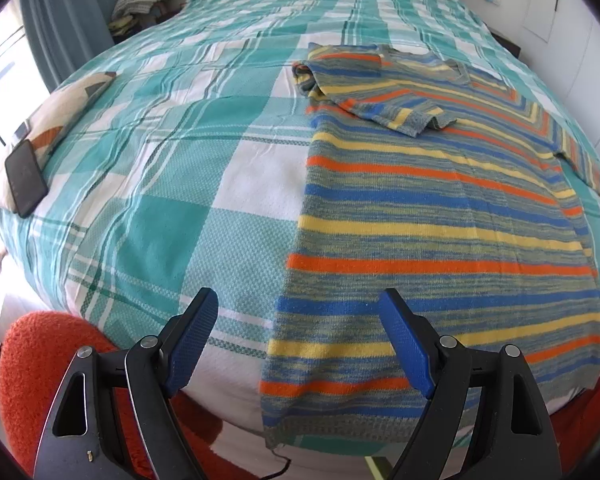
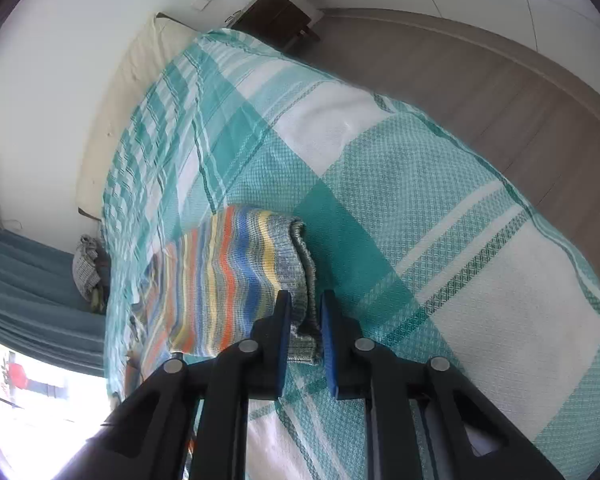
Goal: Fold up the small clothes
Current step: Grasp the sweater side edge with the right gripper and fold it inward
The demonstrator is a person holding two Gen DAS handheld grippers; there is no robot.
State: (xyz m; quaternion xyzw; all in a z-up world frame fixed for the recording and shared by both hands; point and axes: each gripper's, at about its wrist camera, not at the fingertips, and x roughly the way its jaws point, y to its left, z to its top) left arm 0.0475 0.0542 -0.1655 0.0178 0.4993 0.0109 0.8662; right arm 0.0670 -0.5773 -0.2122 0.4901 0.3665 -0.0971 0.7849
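A striped knit shirt [image 1: 440,216] in blue, yellow, orange and grey lies flat on the teal-and-white checked bedspread [image 1: 172,184], its left sleeve folded in over the chest. My left gripper [image 1: 300,320] is open and empty, hovering above the shirt's near hem at its left edge. In the right wrist view my right gripper [image 2: 305,322] is shut on the edge of the shirt's right sleeve [image 2: 236,276], with the grey cuff pinched between the blue pads and the sleeve lifted off the bed.
A black phone [image 1: 26,178] lies on a pillow at the bed's left edge. An orange fuzzy seat [image 1: 40,360] sits below the bed's near edge. A dark nightstand [image 2: 276,16] stands by the wall, next to wood flooring [image 2: 500,92].
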